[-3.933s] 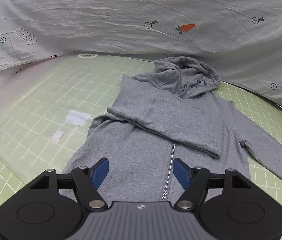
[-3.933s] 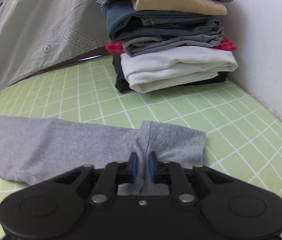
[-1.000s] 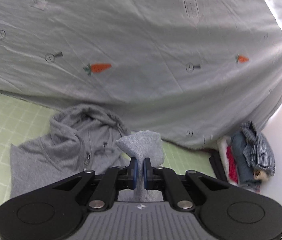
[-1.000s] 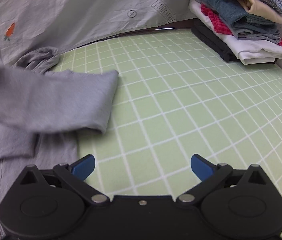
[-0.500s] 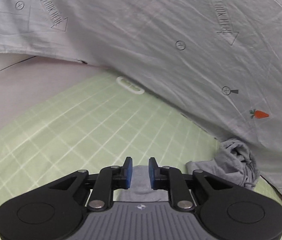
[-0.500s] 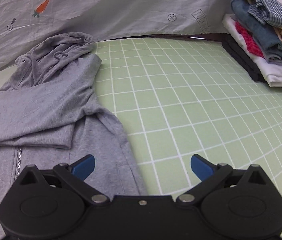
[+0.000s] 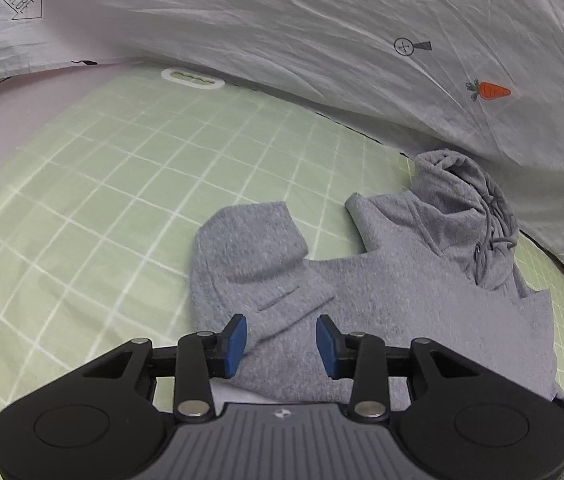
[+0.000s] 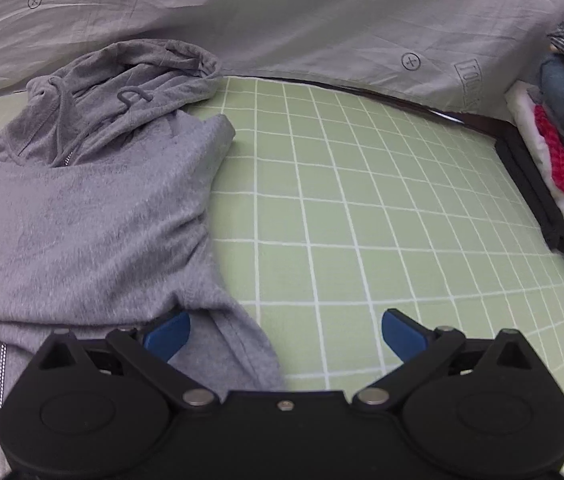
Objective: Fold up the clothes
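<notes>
My left gripper (image 7: 281, 340) and right gripper (image 8: 285, 334) both hang wide, empty, over the grey zip-up fleece hoodie (image 7: 402, 288) on the green gridded mat (image 8: 362, 208). I reckon its loosely crossed sleeves (image 7: 250, 248) could slide apart if I pinch one layer only.

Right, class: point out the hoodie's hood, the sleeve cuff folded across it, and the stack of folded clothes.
hood (image 8: 154, 80), right wrist view, on its crumpled grey top.
sleeve cuff (image 7: 250, 232), left wrist view, on the cuff's flat face.
stack of folded clothes (image 8: 558, 152), right wrist view, on the red layer.
</notes>
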`<state>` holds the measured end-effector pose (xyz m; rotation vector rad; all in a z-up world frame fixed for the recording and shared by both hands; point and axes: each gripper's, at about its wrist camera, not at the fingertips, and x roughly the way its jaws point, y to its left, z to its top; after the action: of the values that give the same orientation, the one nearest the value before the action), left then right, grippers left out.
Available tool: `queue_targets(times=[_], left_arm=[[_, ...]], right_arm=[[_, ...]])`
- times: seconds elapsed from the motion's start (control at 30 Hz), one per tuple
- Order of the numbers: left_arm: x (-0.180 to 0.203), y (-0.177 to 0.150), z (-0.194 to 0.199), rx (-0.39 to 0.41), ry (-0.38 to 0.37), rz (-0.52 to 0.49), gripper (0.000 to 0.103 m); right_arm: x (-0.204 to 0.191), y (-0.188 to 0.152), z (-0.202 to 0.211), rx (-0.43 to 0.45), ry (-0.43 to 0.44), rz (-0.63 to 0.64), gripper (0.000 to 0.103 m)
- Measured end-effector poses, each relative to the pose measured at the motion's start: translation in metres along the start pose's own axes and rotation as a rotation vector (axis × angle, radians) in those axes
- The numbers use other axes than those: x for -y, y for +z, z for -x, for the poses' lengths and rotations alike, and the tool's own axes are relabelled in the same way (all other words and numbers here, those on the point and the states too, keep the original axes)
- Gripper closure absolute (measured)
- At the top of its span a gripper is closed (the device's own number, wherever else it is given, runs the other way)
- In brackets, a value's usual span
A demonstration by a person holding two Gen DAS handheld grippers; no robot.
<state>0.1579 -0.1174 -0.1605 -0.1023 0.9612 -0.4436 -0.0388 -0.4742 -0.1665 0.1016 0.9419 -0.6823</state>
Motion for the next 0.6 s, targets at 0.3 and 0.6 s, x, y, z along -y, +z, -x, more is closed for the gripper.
queue_targets(times=[0.3,0.6], left_arm=[[0.001,-0.002,-0.009,0.012,-0.029,-0.024,0.056],[0.036,0.001,-0.029,0.005,0.089,-0.274,0.05]], right_arm=[[0.029,-0.015,-0.012,-0.039,-0.042,-0.18,0.0],[0.026,-0.021,-0.01,-0.056,-0.021,-0.215,0.0]])
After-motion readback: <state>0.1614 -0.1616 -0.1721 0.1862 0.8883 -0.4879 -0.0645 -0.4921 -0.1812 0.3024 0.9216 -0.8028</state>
